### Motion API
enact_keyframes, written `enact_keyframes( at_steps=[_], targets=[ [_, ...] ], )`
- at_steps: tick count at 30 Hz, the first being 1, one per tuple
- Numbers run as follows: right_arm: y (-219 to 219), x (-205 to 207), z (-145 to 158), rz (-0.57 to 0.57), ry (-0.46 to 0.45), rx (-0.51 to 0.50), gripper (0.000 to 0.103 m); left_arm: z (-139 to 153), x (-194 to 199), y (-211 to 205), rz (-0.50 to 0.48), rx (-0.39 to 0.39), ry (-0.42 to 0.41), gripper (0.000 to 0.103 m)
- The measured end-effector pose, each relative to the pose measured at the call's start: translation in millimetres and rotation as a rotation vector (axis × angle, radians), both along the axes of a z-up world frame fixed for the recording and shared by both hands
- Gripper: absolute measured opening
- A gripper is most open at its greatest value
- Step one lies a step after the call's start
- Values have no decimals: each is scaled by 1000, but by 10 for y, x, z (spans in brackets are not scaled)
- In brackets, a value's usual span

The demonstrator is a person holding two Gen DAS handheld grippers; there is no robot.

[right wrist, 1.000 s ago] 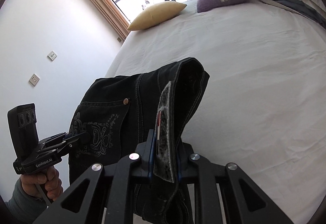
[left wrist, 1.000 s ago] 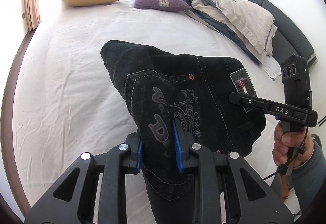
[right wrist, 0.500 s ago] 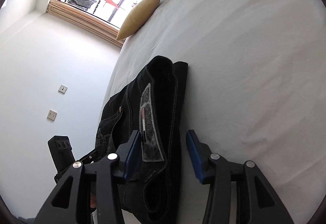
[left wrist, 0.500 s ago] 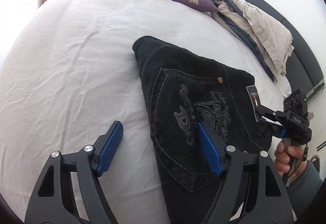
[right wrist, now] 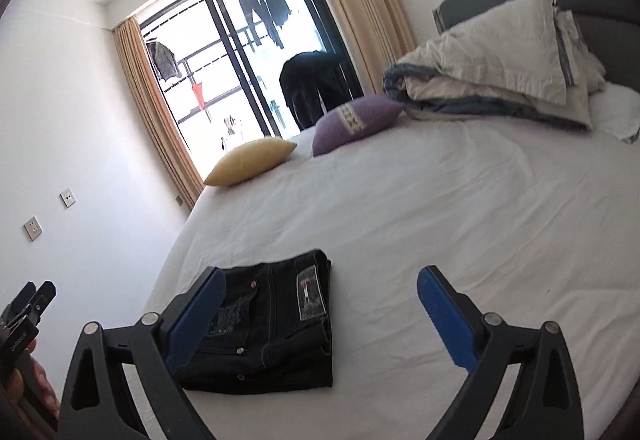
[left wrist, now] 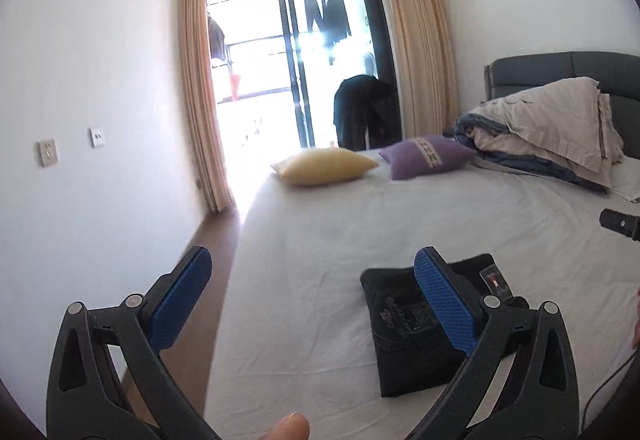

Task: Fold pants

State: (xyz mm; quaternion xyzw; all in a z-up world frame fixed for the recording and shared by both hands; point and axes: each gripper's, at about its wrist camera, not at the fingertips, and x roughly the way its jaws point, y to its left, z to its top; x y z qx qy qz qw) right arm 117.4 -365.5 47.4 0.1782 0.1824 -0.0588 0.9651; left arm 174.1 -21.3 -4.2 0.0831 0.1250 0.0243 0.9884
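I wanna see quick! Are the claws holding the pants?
Left gripper: jaws opening, nothing held.
Right gripper: jaws opening, nothing held; pants lie folded.

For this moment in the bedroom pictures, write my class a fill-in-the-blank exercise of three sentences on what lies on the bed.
1. The folded black pants lie on the ____ bed sheet.
2. Beside the yellow pillow lies a ____ pillow.
3. Between the left gripper fingers and the right gripper fingers, the pants are ____ held.

Missing words: white; purple; not

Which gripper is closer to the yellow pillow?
Left. The left gripper is on the pillow's side of the folded pants; the right gripper is on their other side.
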Motion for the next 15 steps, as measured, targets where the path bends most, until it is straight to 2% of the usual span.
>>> enact_keyframes(
  at_steps=[2, 4, 6, 8, 12, 15],
  targets=[
    [113, -201, 400, -18, -120, -71, 103, 284, -334, 2, -3, -5, -83, 103],
    [224, -427, 734, -67, -192, -150, 103, 540, -583, 41, -46, -49, -123, 103],
    [351, -579, 995, -118, -226, -228, 103, 725, -734, 80, -35, -77, -111, 103],
    [461, -702, 1193, -105, -254, -283, 103, 854, -860, 86, -15, -62, -98, 103],
    [548, -792, 1397, -75, -209, -294, 103, 929, -1037, 81, -30, -81, -51, 103],
    [508, -781, 1356, -87, -110, -244, 103, 855, -1130, 39, 0, -81, 21, 103]
  ],
)
